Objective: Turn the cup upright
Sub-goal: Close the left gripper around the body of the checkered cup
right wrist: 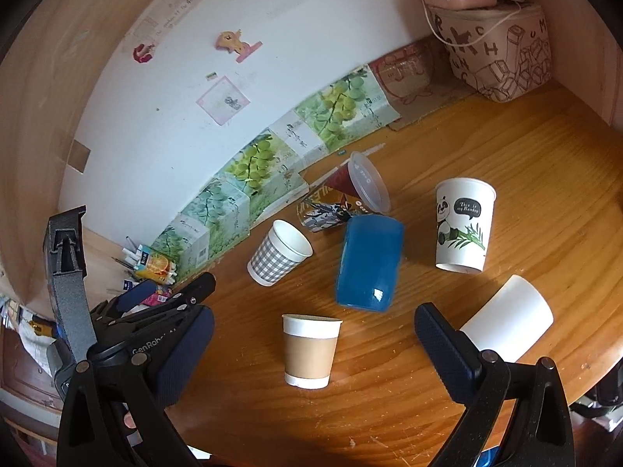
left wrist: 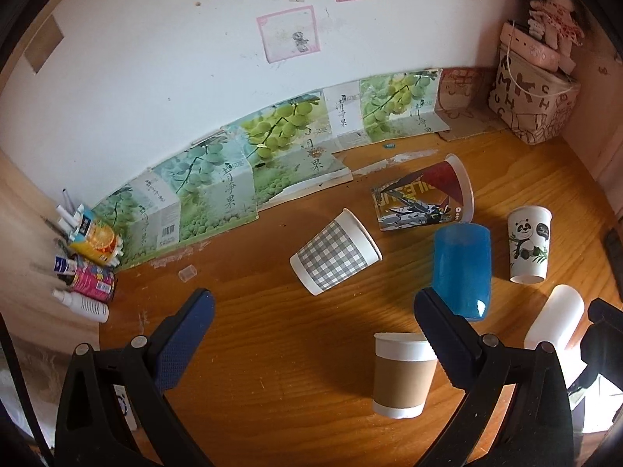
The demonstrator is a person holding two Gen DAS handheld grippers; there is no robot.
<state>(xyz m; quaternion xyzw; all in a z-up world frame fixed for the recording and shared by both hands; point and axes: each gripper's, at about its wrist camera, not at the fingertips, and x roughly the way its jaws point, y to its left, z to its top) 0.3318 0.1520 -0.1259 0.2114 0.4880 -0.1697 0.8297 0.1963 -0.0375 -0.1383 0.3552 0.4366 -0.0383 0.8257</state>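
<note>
Hovering above the wooden counter (right wrist: 506,148), both grippers are spreading their fingers wide, holding nothing. Nearest the right gripper (right wrist: 314,354), the plain white paper cup (right wrist: 508,321) is lying sideways by the near-right edge, long axis slanting away rightward.

Sleeved cup (right wrist: 310,351) stands upright nearest you, centre of table (right wrist: 506,148). Behind it, tumbler (right wrist: 369,261) lies on side. Left of tumbler, checked cup (right wrist: 279,253) lies tipped, mouth toward tumbler. Behind tumbler, printed cup (right wrist: 342,198) lies on side, near cartons (right wrist: 249,179) along wall. Right of tumbler, panda cup (right wrist: 463,225) stands upright. Nearer you on right, plain cup (right wrist: 510,319) lies on side. Bag (right wrist: 498,50) sits in far right corner; bottles (left wrist: 89,268) cluster at left.
</note>
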